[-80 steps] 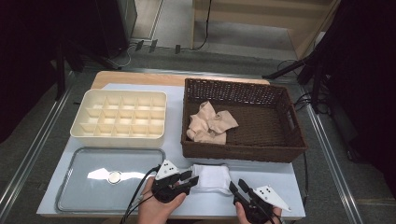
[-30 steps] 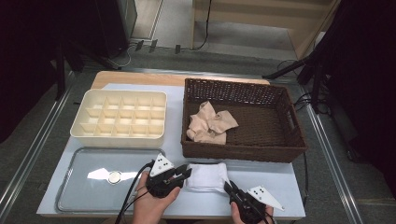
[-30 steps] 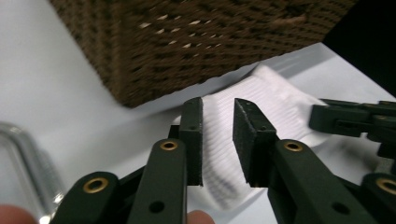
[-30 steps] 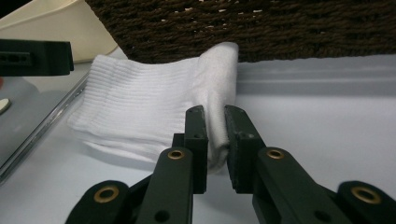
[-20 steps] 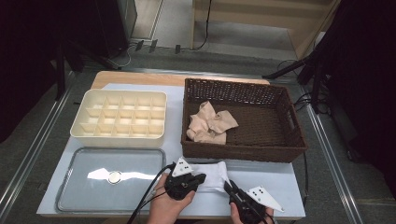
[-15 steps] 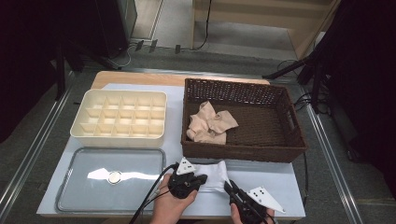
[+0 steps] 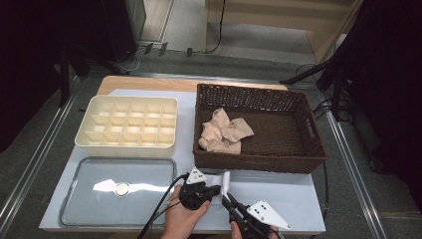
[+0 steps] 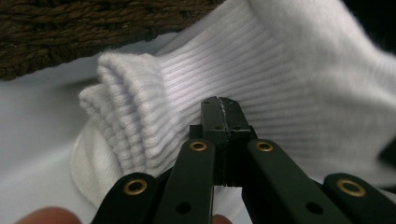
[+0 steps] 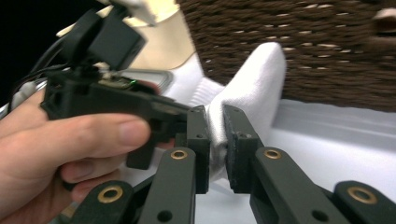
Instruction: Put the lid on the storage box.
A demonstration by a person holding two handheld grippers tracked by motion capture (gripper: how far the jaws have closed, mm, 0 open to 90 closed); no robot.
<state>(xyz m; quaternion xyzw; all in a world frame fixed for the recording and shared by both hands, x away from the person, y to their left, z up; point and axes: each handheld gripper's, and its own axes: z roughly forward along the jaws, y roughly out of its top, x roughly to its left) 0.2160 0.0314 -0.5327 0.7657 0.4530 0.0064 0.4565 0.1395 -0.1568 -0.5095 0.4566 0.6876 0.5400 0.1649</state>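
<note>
One white sock [image 7: 222,180] lies at the front of the surface [image 7: 288,191], just before the brown wicker basket [image 7: 259,162], and both grippers work on it. In the right gripper view, the right gripper [image 9: 214,135] pinches a fold of the sock between its jaws. In the left gripper view, the left gripper [image 8: 219,105] has its jaws pressed together, their tips against the ribbed cuff; whether cloth is caught between them I cannot tell. Inside the basket sits a crumpled beige cloth [image 7: 224,132]. Left of the basket stands a cream divided tray [image 7: 128,125], and in front of that lies a flat metal tray [image 7: 119,186].
</note>
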